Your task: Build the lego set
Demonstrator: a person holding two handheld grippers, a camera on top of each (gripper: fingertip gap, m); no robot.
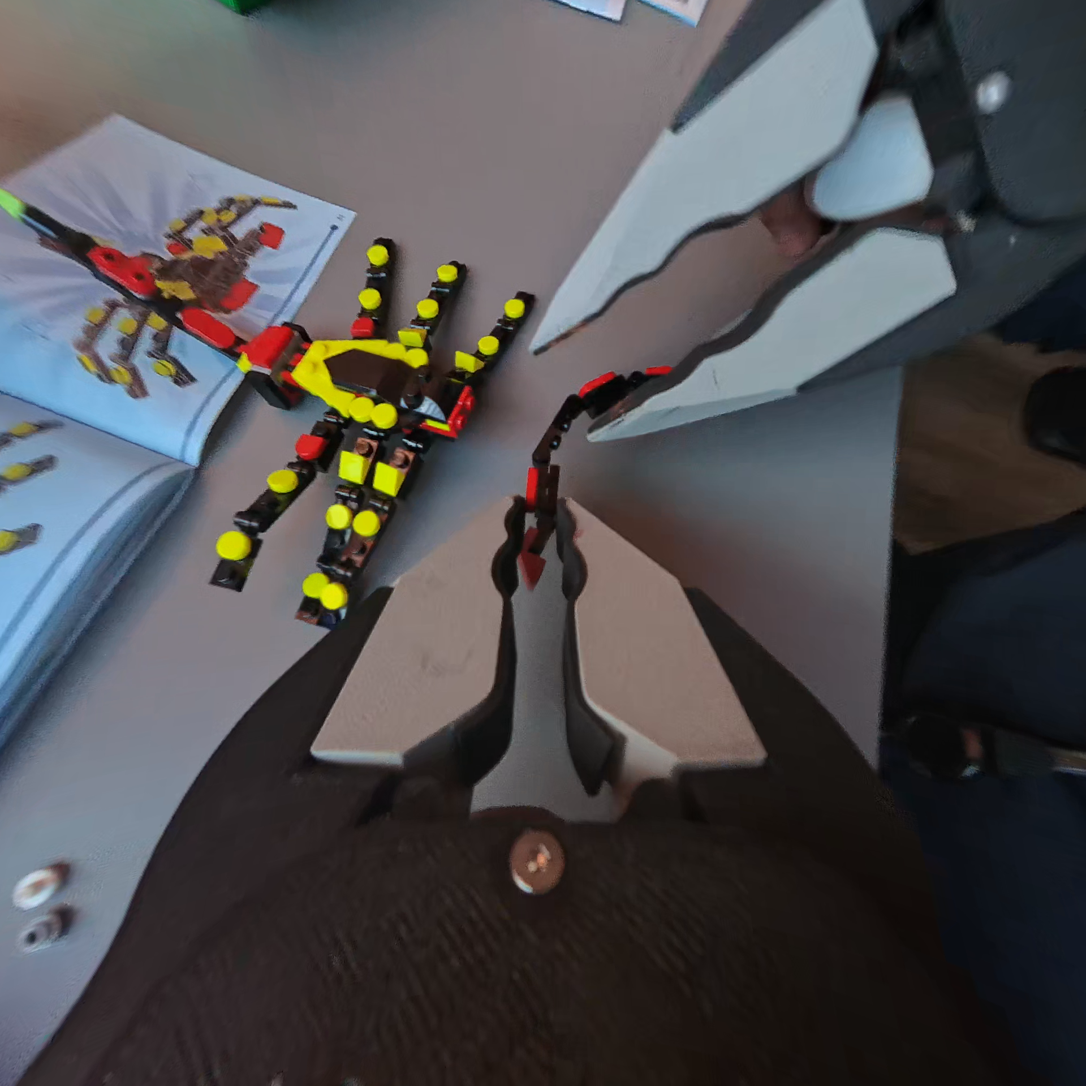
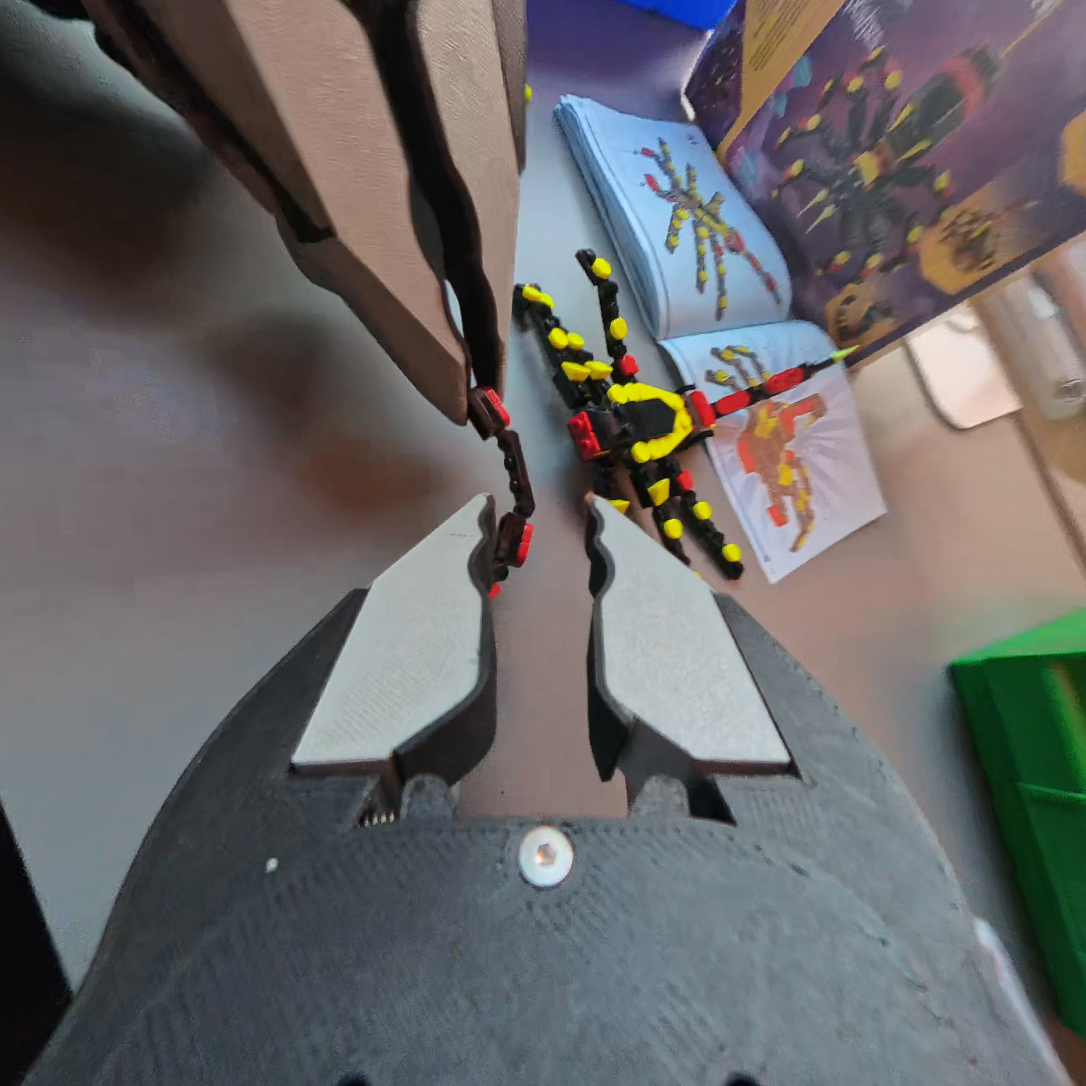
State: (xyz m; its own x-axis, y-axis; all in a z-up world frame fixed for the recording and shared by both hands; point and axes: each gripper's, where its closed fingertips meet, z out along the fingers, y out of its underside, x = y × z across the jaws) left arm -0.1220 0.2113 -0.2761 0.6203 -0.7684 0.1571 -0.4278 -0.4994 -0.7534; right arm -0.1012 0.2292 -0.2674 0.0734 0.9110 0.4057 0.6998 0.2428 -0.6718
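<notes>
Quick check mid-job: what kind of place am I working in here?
Probably a desk or hobby table indoors, not a factory line. A plain grey tabletop carries an open instruction booklet, the set's picture box and a half-built spider-like model.

A plain grey table (image 1: 482, 135) fills most of both views, smooth and matte, softly lit (its edge shows at the right of the left wrist view). Beyond that edge lies brown flooring (image 1: 975, 446) in shadow.
</notes>
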